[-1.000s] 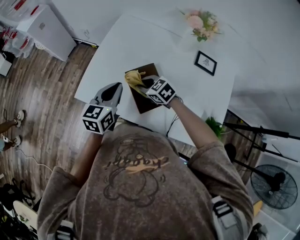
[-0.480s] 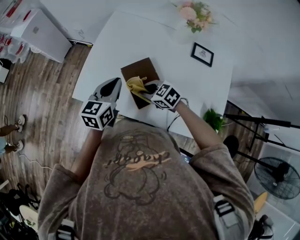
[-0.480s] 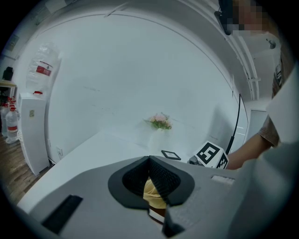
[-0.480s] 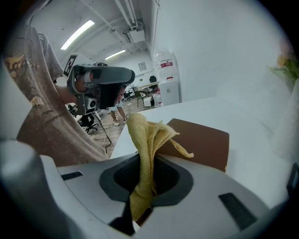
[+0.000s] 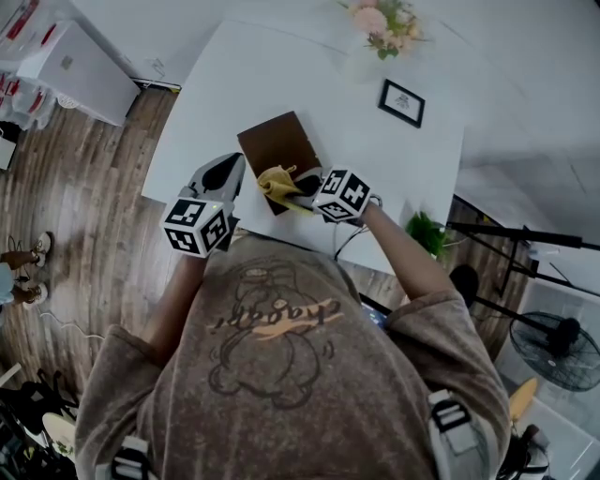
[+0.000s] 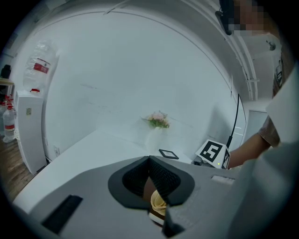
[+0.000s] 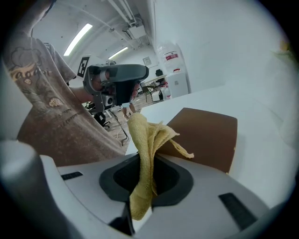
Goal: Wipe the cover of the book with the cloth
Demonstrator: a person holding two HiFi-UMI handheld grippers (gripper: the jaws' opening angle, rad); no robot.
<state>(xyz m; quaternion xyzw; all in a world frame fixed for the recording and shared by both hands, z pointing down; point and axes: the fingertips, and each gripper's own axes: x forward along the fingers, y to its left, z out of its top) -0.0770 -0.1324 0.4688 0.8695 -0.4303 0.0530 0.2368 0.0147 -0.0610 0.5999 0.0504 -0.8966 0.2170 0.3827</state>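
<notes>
A brown book point(image 5: 275, 145) lies on the white table point(image 5: 220, 84), close to the near edge. My right gripper point(image 5: 300, 187) is shut on a yellow cloth point(image 5: 278, 182), which rests at the book's near end. In the right gripper view the cloth point(image 7: 145, 140) stands up out of the jaws, with the book point(image 7: 208, 135) beyond it. My left gripper point(image 5: 227, 169) hovers just left of the book, shut and holding nothing. In the left gripper view, cloth point(image 6: 159, 201) and book point(image 6: 148, 188) show through the gap below its jaws.
A vase of flowers point(image 5: 380, 23) and a small framed picture point(image 5: 401, 101) stand at the table's far side. A white cabinet point(image 5: 70, 66) is on the floor at left. At right are a potted plant point(image 5: 427, 234), tripod legs and a fan point(image 5: 558, 352).
My right gripper has dragged the cloth across the cover from its far left part to its near end. The left gripper has stayed beside the book.
</notes>
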